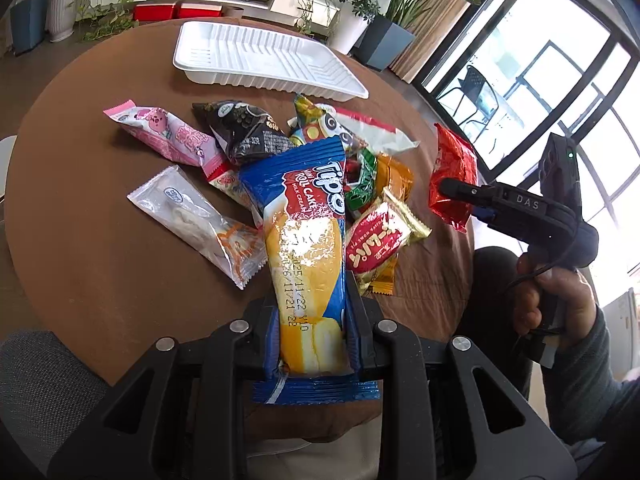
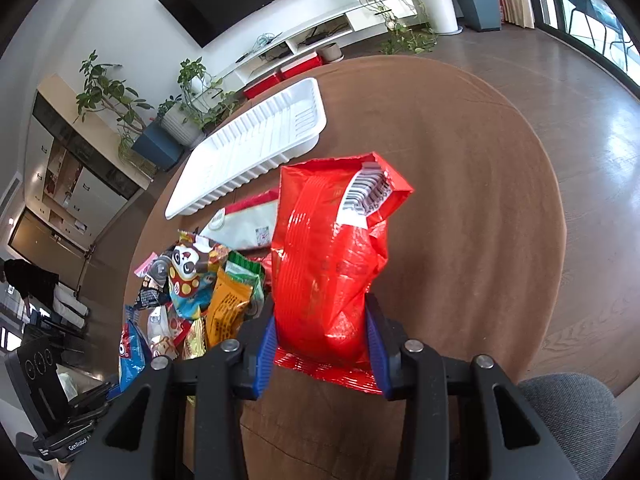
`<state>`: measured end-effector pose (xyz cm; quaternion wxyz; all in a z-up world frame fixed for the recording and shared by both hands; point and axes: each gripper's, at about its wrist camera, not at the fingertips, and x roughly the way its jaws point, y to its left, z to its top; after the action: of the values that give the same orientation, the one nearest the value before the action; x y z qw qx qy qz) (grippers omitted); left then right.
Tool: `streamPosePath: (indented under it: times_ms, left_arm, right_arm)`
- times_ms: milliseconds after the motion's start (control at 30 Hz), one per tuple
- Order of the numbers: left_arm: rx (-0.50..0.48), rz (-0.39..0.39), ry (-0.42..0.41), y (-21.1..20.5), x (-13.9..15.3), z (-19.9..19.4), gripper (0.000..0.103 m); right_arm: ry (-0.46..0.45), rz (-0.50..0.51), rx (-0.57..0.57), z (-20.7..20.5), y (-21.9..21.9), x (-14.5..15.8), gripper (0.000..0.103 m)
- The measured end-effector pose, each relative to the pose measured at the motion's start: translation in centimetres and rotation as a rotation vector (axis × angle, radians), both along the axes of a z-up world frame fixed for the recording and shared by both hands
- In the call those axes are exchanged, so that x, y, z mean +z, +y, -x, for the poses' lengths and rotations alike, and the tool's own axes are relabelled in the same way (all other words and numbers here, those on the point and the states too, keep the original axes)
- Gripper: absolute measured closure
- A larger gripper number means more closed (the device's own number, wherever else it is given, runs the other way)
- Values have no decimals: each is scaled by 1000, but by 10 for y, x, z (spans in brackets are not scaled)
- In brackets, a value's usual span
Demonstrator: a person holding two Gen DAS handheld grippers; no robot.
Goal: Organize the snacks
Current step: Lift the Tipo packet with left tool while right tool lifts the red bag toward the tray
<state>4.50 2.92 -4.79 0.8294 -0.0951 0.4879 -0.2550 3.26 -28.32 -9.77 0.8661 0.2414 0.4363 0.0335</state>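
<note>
Left gripper (image 1: 310, 336): jaws clamped on one blue Tipo packet (image 1: 304, 240), marked "Roll Cake" and "Milk Cream", raised above the pile of snacks (image 1: 360, 184) on the round brown table (image 1: 100, 260). Right gripper (image 2: 320, 344): jaws pinching one red foil packet (image 2: 328, 264), barcode label at its far end, lifted off the table; "DAS" printed on the gripper body. One white ribbed tray (image 1: 264, 56), nothing in it, at the far side. Pile contents: one pink packet (image 1: 168, 136), one black packet (image 1: 244, 128), one panda-print packet (image 2: 188, 276).
</note>
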Motion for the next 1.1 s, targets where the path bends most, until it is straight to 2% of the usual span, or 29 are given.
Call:
streamPosePath:
  times_ms: [533,800,967,1100]
  left_arm:
    - [-39,30,4,-3,10,12,79]
    - [-40,119,-9,13,33,9,79]
    - [-12,109,-78,38,62,-22,79]
    - [15,58,-139,52,82,-66,79]
  right_arm:
    - [-9,-11,-3,-3,-9,4,61]
    - [-22,-2,-31,-5,-26,11,61]
    - [-62,13,-43,-25,-43,33,61]
    - [-94,24,-18,-53,-47,55,60]
